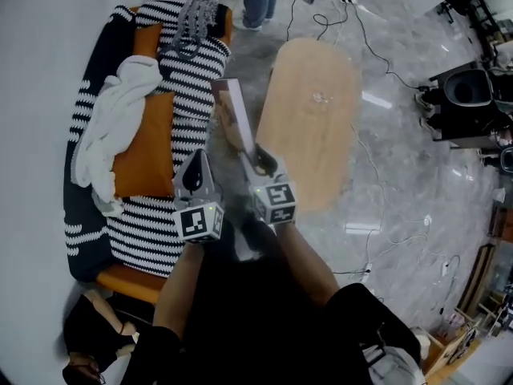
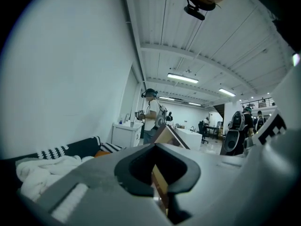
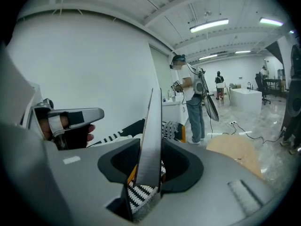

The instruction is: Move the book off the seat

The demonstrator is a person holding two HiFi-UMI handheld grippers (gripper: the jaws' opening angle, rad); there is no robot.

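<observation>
The carry is in hand: the right claw [image 1: 263, 164] is clamped on the book [image 1: 232, 117], which rises on edge from its jaws and looks lifted off the striped seat [image 1: 144, 243] to the claw's left. The left claw [image 1: 195, 173], jaws slightly apart, seems to grip nothing. The next move probably calls for swinging right, over the wooden worktop [image 1: 317, 111] just beyond the right claw, and lowering the book flat. No container shows.

**A large open lab hall, with a living-room corner set up inside it**

A sofa [image 1: 188, 79] under a striped throw and an oval wooden table [image 1: 309, 119] are placed on a polished grey floor [image 1: 401, 175], across which loose cables [image 1: 377, 50] are trailed. Black chairs [image 1: 465, 95] are parked at the edge. Farther off, a white cabinet [image 2: 124, 133] and white desks [image 3: 247, 98] are seen under strip lights [image 2: 182, 78] on a high panelled ceiling [image 2: 188, 27], and a person [image 3: 193, 98] wearing a head-mounted rig is seen standing.
</observation>
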